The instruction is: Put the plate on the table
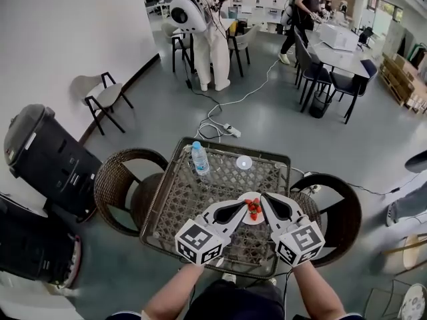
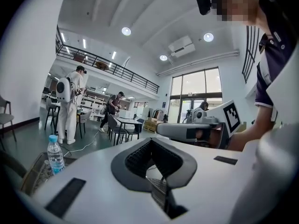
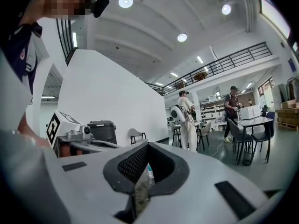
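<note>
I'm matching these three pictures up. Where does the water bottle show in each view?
Head view: the water bottle stands on the table, far left.
Left gripper view: the bottle is low at the left.
Right gripper view: a sliver through the jaw gap, it seems.
Shared landmark: the person in white.

Bottle (image 1: 199, 158) on table (image 1: 175, 202), behind plate (image 1: 247, 219)

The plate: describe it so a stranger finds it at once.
On the woven table between wicker chairs, look where the left gripper and right gripper meet. The plate is small, white and holds red pieces, unlike the bare disc beyond.
</note>
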`<state>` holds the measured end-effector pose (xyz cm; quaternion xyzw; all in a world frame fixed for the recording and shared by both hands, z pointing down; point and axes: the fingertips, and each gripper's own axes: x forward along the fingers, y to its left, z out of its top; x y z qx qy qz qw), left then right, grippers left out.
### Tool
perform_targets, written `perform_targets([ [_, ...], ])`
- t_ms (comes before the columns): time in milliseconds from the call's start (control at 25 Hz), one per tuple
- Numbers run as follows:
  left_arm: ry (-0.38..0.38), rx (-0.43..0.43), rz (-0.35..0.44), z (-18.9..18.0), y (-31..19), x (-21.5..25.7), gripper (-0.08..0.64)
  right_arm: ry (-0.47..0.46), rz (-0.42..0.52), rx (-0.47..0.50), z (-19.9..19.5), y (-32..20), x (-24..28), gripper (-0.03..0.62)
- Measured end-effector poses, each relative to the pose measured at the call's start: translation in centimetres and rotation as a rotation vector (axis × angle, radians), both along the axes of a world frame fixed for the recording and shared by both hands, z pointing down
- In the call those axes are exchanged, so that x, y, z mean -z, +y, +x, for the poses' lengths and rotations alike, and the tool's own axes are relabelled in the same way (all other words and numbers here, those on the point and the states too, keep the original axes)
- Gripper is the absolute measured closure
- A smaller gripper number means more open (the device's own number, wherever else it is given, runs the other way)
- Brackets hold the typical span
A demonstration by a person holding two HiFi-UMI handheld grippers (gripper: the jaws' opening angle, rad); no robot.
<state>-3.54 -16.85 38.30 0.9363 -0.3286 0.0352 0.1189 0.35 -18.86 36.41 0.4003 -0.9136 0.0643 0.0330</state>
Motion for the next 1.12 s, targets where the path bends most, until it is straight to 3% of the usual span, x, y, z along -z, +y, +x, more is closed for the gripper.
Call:
perform_targets([
  [1120, 0.013, -0.021, 0.006, 0.3, 1.5, 1.0, 0.554, -0.014, 0.028, -0.024, -0.1, 1.2, 1.4, 0.588],
])
